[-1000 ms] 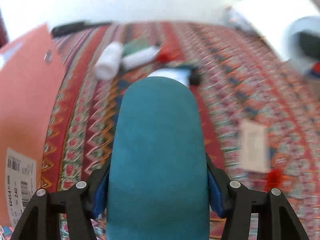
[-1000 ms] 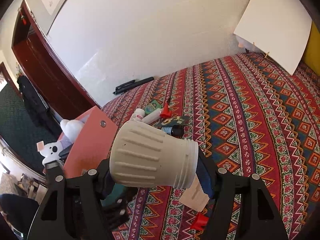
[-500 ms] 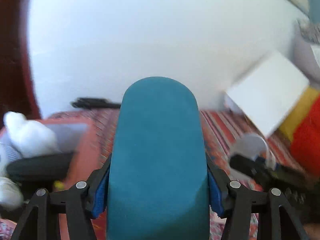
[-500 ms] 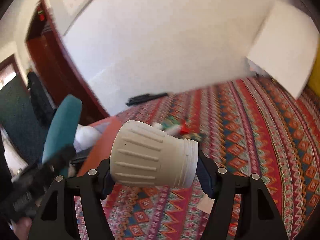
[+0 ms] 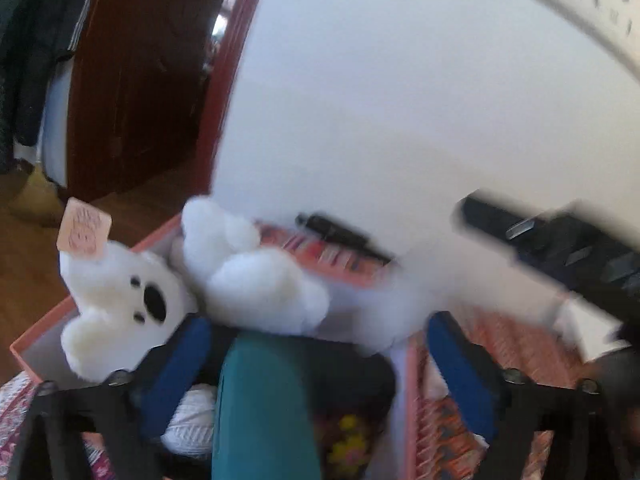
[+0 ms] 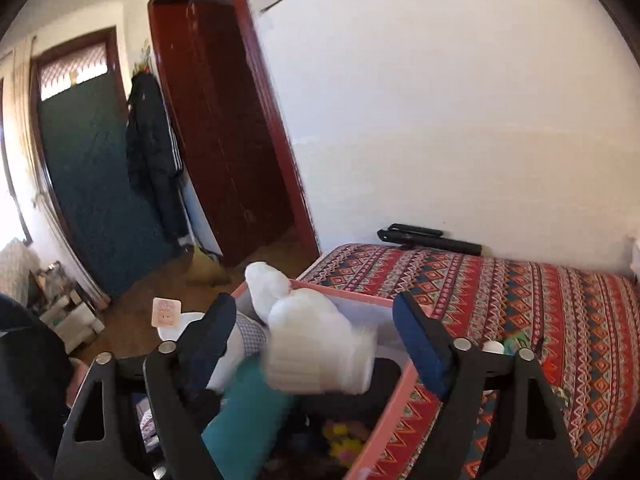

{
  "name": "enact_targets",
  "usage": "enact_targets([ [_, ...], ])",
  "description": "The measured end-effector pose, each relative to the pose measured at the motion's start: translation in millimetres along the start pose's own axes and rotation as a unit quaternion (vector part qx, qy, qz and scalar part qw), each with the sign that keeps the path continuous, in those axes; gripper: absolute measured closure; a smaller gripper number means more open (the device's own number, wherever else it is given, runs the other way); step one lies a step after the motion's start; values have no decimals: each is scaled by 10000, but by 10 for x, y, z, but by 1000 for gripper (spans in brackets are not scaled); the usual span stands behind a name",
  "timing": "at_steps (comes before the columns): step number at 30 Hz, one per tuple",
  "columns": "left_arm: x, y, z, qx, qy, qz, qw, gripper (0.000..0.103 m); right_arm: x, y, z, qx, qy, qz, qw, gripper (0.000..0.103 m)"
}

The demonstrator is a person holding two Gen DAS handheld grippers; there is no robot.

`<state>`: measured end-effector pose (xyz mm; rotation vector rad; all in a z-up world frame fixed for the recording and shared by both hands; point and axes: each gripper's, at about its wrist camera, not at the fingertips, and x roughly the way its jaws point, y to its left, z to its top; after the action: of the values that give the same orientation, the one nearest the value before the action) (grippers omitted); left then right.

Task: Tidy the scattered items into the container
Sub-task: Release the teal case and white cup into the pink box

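A pink box [image 6: 386, 410] stands at the bed's edge with a white plush bear [image 5: 120, 300] lying in it. My left gripper [image 5: 318, 324] hangs over the box, jaws opening. The teal oblong case [image 5: 260, 408] sits loose between its blue pads [image 5: 176, 372], tipping down into the box. My right gripper [image 6: 314, 300] is above the same box, its jaws also opening. The white ribbed cup [image 6: 320, 360] is blurred and free between its pads [image 6: 424, 344], touching neither. The teal case [image 6: 248, 412] also shows below it. The right gripper [image 5: 560, 256] appears as a dark blur in the left wrist view.
The patterned bedspread [image 6: 540, 312] stretches right of the box, with small items [image 6: 512, 344] lying on it. A black folded stand [image 6: 428, 238] lies by the white wall. A dark red door [image 6: 224, 140] and wooden floor [image 6: 132, 320] are to the left.
Both grippers swung left and up from the bedspread to above the pink box. Their jaws spread wider, and the teal case and white cup came free.
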<state>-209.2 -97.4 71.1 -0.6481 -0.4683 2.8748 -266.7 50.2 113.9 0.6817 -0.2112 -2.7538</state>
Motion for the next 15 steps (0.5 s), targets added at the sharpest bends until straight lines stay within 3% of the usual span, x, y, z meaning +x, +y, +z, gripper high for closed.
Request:
enact_targets([
  [3,-119,43,50,-18,-196,5,9998,5,-60,16,-55,-94,-80,-101,9999,15],
  [7,-136,-7,27,-94,-135,-186,9997,4,-333,-205,-224,-37,-60,-421,9991,14],
  [12,-119,-659,-179,312,68,-591,9977,4,-885,-953,-483,563,-26,-918,9942,11],
  [15,3,-1153,-441,663,473,-903,9926,4,-1226,-1506,-753,1002,7,-1379,9854,8],
])
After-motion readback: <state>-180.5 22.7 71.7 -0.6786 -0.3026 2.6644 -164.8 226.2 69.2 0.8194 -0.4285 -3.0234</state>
